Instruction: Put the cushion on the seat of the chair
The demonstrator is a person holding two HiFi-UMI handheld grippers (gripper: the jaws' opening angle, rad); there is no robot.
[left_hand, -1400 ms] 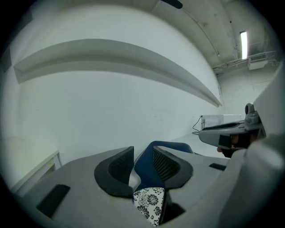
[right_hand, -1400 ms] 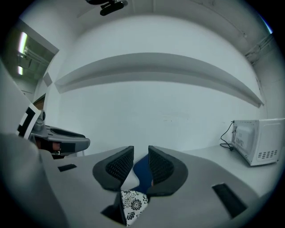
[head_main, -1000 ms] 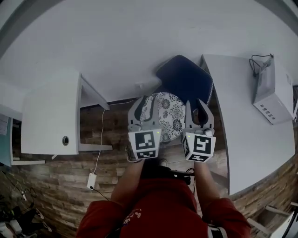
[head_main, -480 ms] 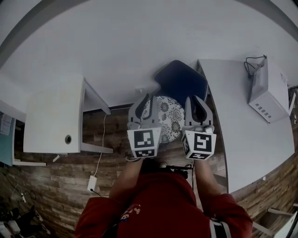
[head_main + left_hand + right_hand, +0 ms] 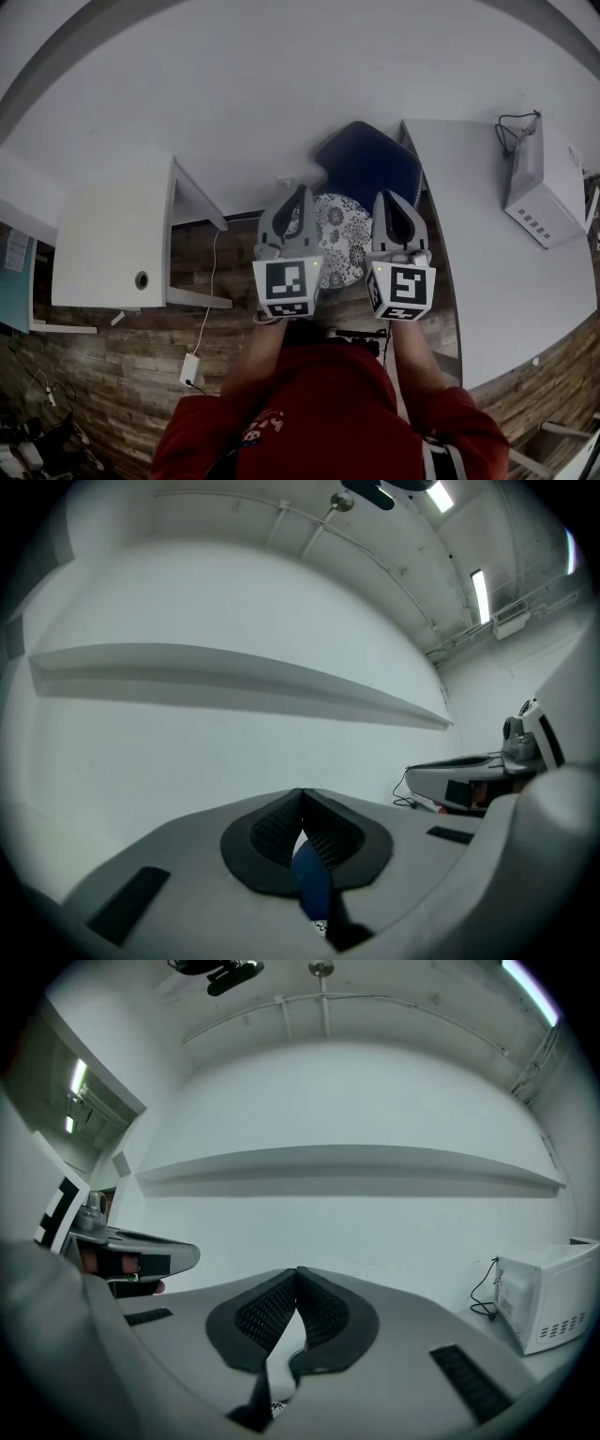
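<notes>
The cushion [image 5: 336, 239], round and printed with a dark floral pattern, is lying on the seat of the dark blue chair [image 5: 366, 164], just in front of the backrest. That is where the task wants it, though what put it there is not being shown by one moment.

The left gripper [image 5: 299, 195] and the right gripper [image 5: 388, 199] are being held side by side, one over each edge of the cushion. This spacing suits a wide, soft thing that is handled from both sides. In the left gripper view the jaws are meeting at their tips with nothing between the pads; only the chair's blue and a sliver of the print are being seen through the gap lower down. In the right gripper view the jaws are likewise pressed together and empty, with a scrap of the print below them. Both are being pointed at the white wall [image 5: 356, 1213]. They are probably being held clear above the cushion, though height is poorly judged from the steep head view.

As for writing, only black-and-white square patterns are being shown on the marker cubes [image 5: 286, 289]. No brand is being made out on the microwave [image 5: 544, 187].
</notes>
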